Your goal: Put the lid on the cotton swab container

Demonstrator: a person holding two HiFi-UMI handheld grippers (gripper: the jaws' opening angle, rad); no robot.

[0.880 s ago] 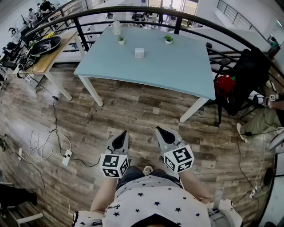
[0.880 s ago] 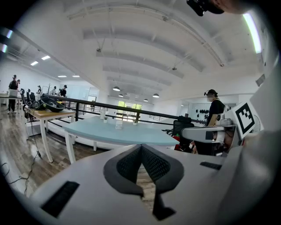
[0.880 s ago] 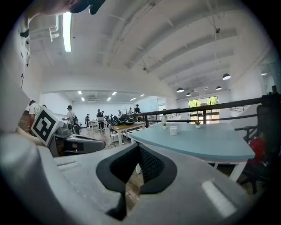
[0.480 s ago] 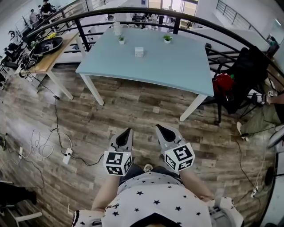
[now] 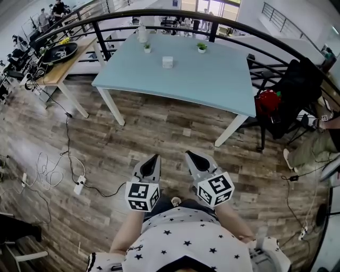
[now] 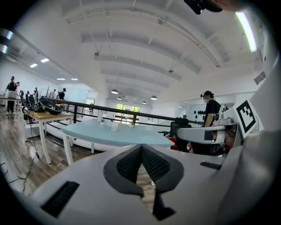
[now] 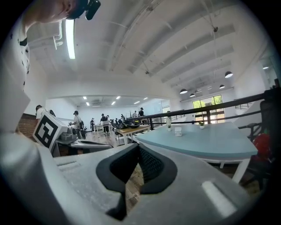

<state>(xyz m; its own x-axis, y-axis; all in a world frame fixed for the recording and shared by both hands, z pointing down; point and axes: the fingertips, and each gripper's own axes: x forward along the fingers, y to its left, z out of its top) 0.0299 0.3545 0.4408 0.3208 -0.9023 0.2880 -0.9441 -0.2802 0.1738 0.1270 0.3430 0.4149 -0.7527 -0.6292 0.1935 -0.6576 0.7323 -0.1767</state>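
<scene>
The cotton swab container [image 5: 167, 62] is a small white box far off on the light blue table [image 5: 212, 79]. At this distance I cannot make out its lid. It also shows tiny in the left gripper view as the container [image 6: 115, 127] and in the right gripper view as the container [image 7: 178, 131]. My left gripper [image 5: 154, 159] and right gripper [image 5: 189, 155] are held side by side in front of the person's body, over the wooden floor, well short of the table. Both are shut with nothing between the jaws.
Two small potted plants [image 5: 202, 47] and a bottle [image 5: 141, 34] stand at the table's far side. A black railing [image 5: 159, 13] curves behind it. A chair with a black jacket and red bag [image 5: 271, 101] is at the right. Cables and a power strip [image 5: 79, 186] lie on the floor at the left.
The left gripper has edged slightly forward and to the right. The table has shifted a little in the head view. Both grippers stay shut and empty.
</scene>
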